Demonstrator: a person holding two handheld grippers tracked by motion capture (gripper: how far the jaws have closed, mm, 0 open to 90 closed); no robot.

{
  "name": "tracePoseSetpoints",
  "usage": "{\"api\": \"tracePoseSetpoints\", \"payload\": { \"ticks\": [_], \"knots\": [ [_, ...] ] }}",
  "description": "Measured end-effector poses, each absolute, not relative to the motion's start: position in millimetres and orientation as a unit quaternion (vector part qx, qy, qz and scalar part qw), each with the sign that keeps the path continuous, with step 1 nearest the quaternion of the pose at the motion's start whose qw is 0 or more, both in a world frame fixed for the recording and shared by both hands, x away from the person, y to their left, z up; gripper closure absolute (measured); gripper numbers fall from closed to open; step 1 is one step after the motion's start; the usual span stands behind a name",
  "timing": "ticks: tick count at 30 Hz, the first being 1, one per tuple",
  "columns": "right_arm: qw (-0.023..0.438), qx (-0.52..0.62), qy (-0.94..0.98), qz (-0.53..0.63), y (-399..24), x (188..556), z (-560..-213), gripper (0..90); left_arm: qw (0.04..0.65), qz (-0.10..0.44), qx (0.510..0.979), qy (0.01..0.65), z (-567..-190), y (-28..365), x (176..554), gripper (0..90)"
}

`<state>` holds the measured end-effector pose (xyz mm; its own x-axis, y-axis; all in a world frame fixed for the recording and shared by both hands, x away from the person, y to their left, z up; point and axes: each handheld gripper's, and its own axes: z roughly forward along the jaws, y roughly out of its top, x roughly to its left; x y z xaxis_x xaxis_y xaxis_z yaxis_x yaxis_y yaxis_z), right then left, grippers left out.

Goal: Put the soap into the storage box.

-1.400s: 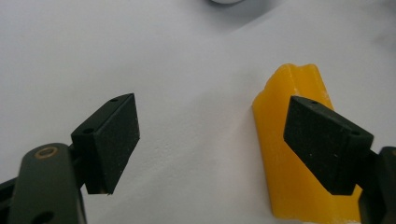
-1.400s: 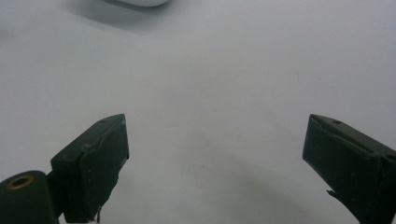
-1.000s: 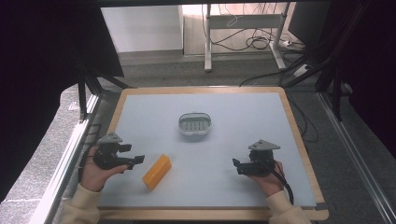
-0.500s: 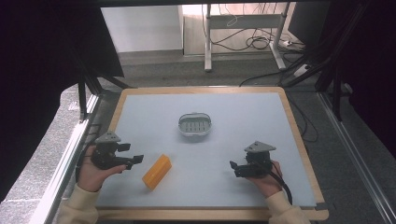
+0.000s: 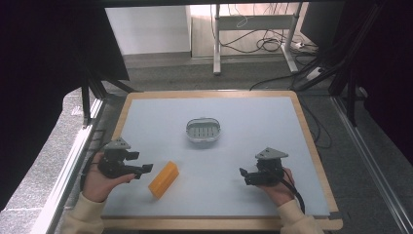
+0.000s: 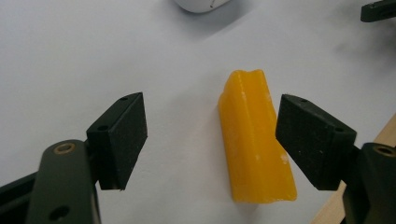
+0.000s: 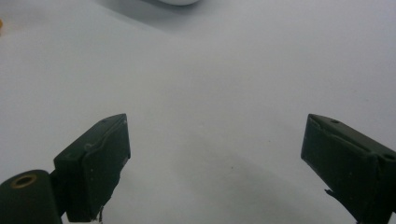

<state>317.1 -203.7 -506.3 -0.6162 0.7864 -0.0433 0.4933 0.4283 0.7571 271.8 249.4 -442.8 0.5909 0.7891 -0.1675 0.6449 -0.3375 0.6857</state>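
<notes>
A yellow-orange soap bar (image 5: 163, 179) lies on the pale table at the front left. My left gripper (image 5: 144, 169) is open just left of it, pointing right. In the left gripper view the soap bar (image 6: 254, 140) lies between the spread jaws, close to the right-hand pad (image 6: 310, 140), and the left gripper (image 6: 210, 140) holds nothing. My right gripper (image 5: 245, 174) is at the front right, pointing left. It stands open (image 7: 215, 163) over bare table. A grey oval soap dish (image 5: 203, 130) sits mid-table, apart from both.
A wooden rim (image 5: 311, 141) frames the table. The dish's edge (image 6: 201, 4) shows at the top of the left gripper view, with the other gripper's tip (image 6: 378, 10) at the top right. Cables and a desk frame (image 5: 253, 29) lie on the floor beyond.
The right gripper has drifted slightly left. The left gripper and the soap bar have hardly moved.
</notes>
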Motion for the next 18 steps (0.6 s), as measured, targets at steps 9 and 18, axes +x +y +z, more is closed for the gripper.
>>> {"api": "tracePoseSetpoints", "payload": {
  "ticks": [9, 18],
  "knots": [
    [0.204, 0.392, 0.819, 0.367, -205.1, 317.1, -505.2, 8.4, 0.352, 0.095, 0.820, 0.442, -443.9, 240.8, 272.5, 23.7],
    [0.206, 0.395, 0.818, 0.364, -205.1, 317.6, -505.8, 8.4, 0.343, 0.091, 0.827, 0.435, -443.1, 231.6, 270.7, 23.7]
  ]
}}
